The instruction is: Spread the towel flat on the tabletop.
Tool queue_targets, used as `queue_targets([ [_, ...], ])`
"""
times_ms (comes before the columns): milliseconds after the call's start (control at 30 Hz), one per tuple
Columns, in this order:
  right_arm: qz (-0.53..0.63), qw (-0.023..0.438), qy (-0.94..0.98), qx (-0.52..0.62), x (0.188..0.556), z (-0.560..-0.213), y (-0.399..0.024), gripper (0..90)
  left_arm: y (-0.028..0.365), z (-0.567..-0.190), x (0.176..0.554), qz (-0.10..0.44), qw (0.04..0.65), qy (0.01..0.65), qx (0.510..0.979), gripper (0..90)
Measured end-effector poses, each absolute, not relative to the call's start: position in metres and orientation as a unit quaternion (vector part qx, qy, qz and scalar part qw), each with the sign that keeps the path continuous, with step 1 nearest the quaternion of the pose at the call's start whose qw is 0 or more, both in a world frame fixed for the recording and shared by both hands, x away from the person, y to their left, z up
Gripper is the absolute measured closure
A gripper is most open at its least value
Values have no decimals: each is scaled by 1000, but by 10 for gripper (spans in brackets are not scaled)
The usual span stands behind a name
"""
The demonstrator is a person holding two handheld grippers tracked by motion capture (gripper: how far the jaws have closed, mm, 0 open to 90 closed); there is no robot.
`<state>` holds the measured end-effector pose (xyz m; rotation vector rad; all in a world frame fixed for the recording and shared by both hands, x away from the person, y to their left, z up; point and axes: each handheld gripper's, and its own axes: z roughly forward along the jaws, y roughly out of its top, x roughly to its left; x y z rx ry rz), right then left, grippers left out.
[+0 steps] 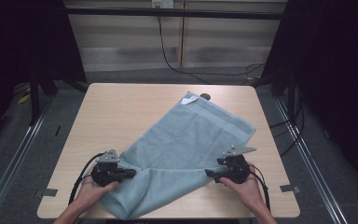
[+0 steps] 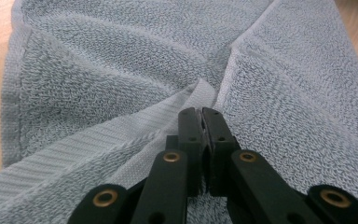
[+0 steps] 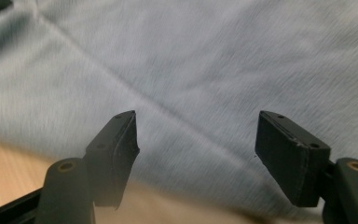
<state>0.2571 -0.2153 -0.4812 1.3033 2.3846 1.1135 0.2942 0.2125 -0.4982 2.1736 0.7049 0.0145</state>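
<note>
Grey-blue terry cloth, a towel point(image 1: 186, 144), lay slantwise across the pale wooden table point(image 1: 116, 112), one narrow end reaching toward the far right part of the top and the other bunched at the near edge between the person's two hands. A white label point(image 1: 189, 99) showed at the far corner of the towel, with a small dark round spot point(image 1: 205, 96) on the tabletop just beside it. The left gripper point(image 1: 131, 173) lay low at the towel's near left edge, held in the left hand point(image 1: 91, 191); in the left gripper view its jaws were pressed together on a raised fold of the woven hem point(image 2: 193, 93), so that the cloth puckered up into a ridge at their tips. The right gripper point(image 1: 208, 173) sat at the near right edge of the towel, held in the right hand point(image 1: 247, 186) and pointing inward toward the cloth. In the right gripper view its jaws stood spread wide apart with nothing between them, the blurred towel point(image 3: 191, 70) lying beyond them and a strip of bare table at the lower left of that view. The two grippers were well apart, with the crumpled near end of the towel between them.
</note>
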Motion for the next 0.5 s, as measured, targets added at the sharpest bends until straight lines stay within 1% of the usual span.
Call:
queue_targets([
  [100, 349, 101, 818, 446, 252, -494, -213, 302, 211, -499, 295, 3, 418, 283, 863, 876],
  [167, 354, 113, 816, 444, 256, -499, -213, 303, 209, -499, 296, 7, 416, 285, 863, 876],
  [300, 346, 131, 822, 433, 273, -501, -211, 291, 204, -499, 300, 5, 420, 293, 859, 875],
  [367, 353, 134, 818, 434, 289, -503, -211, 290, 201, -500, 304, -6, 423, 304, 854, 871],
  [500, 357, 136, 812, 441, 308, -504, -212, 291, 196, -500, 306, -9, 422, 312, 851, 854],
])
